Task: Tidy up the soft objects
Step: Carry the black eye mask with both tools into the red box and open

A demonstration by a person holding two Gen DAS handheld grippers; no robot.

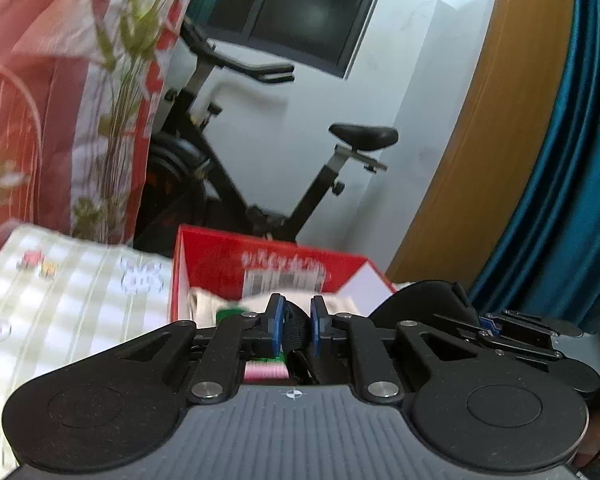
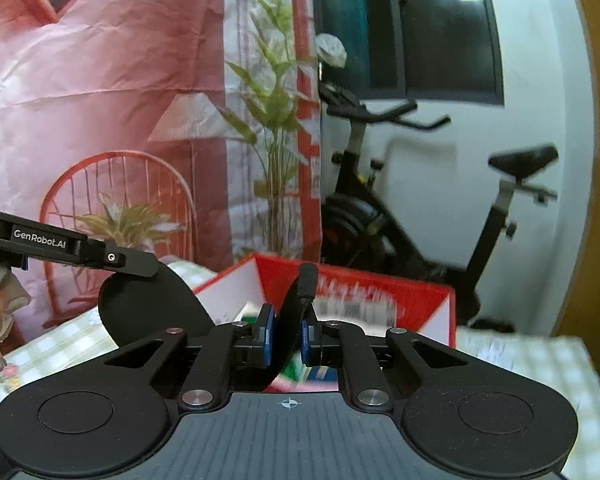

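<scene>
We hold two grippers side by side over a checked tablecloth (image 1: 72, 280), both pointing at an open red box (image 1: 260, 264) just ahead. Our left gripper (image 1: 296, 322) is nearly closed, its blue pads pinching a black strap that runs back toward us. Our right gripper (image 2: 287, 334) likewise clamps a black strap (image 2: 300, 300) whose free end stands upright, above the pads. The box sits directly forward of both, its long axis running left to right; white and green soft items (image 1: 220, 308) lie inside. Neither gripper looks clearly nearer to it.
</scene>
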